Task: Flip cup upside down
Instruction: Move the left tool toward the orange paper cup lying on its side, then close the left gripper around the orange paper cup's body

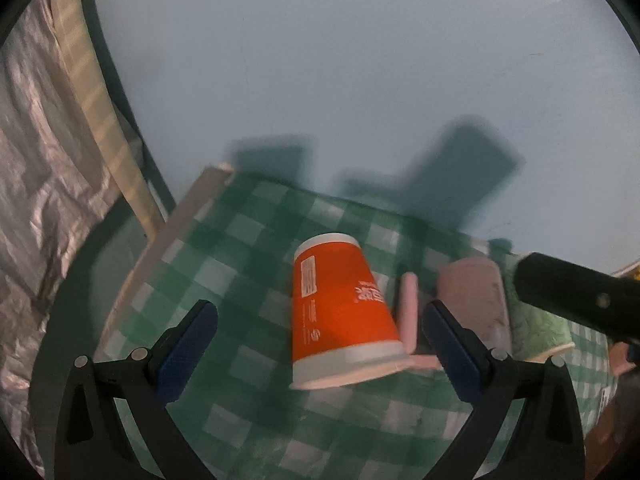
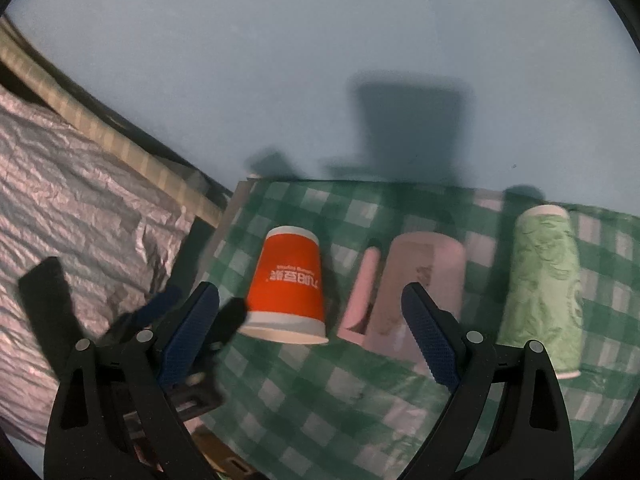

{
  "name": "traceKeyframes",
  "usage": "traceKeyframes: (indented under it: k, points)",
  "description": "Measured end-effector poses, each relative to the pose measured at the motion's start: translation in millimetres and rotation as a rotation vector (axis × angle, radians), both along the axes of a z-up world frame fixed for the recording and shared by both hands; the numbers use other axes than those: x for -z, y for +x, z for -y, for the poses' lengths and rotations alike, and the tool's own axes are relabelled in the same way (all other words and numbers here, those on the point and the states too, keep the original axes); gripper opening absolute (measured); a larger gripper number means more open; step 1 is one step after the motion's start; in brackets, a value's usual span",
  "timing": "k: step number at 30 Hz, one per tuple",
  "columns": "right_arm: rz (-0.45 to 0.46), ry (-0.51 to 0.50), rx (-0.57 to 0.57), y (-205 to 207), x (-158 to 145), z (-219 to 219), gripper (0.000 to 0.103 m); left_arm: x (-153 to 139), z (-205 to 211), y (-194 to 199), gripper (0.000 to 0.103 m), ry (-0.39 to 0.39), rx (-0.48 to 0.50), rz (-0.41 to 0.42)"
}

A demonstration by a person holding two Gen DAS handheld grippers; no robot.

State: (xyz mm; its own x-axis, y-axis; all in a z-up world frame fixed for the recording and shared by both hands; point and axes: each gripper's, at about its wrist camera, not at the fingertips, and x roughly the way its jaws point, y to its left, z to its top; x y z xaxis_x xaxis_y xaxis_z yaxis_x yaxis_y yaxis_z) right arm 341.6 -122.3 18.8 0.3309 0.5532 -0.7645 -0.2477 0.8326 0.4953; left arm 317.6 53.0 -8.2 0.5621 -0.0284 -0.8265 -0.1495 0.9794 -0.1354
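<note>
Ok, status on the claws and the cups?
Left claw and right claw open, empty. Orange cup, pink mug, green cup all rim-down on checked cloth. Nothing in the way.

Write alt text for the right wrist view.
An orange cup stands upside down on a green checked cloth, with a pink mug and a green cup, also inverted, to its right. The open right gripper frames the foreground, holding nothing; the left gripper shows blurred at left.
</note>
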Motion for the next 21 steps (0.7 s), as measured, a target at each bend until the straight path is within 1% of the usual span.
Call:
traceKeyframes:
  k: [2,6,8,12,16,17,19,21]
  points:
    - [-0.024,0.011,0.016,6.3,5.2,-0.2,0.092,6.8,-1.8,8.0,0.103,-0.003,-0.009,-0.024]
    - [-0.046,-0.014,0.047,16.0,17.4,0.8,0.092,16.2,0.1,21.8,0.103,-0.003,0.005,-0.053]
    - [-0.06,-0.021,0.039,18.5,23.7,0.3,0.092,22.2,1.9,27.9,0.103,0.006,0.01,-0.074]
    - [-0.054,-0.092,0.068,23.8,29.4,1.8,0.092,33.1,5.0,38.1,0.103,-0.009,0.027,-0.11]
    - [-0.058,-0.1,0.089,28.0,32.8,6.6,0.092,41.5,7.6,48.0,0.103,0.008,0.032,-0.137]
    - [-0.064,-0.099,0.089,28.9,34.0,7.3,0.092,42.7,8.1,49.4,0.102,0.01,0.036,-0.141]
    - [-0.065,-0.1,0.091,27.9,35.5,7.1,0.092,47.0,7.8,52.8,0.089,0.004,0.036,-0.165]
    - [-0.064,-0.106,0.092,26.6,37.2,7.8,0.092,52.0,7.1,55.3,0.083,-0.02,0.048,-0.195]
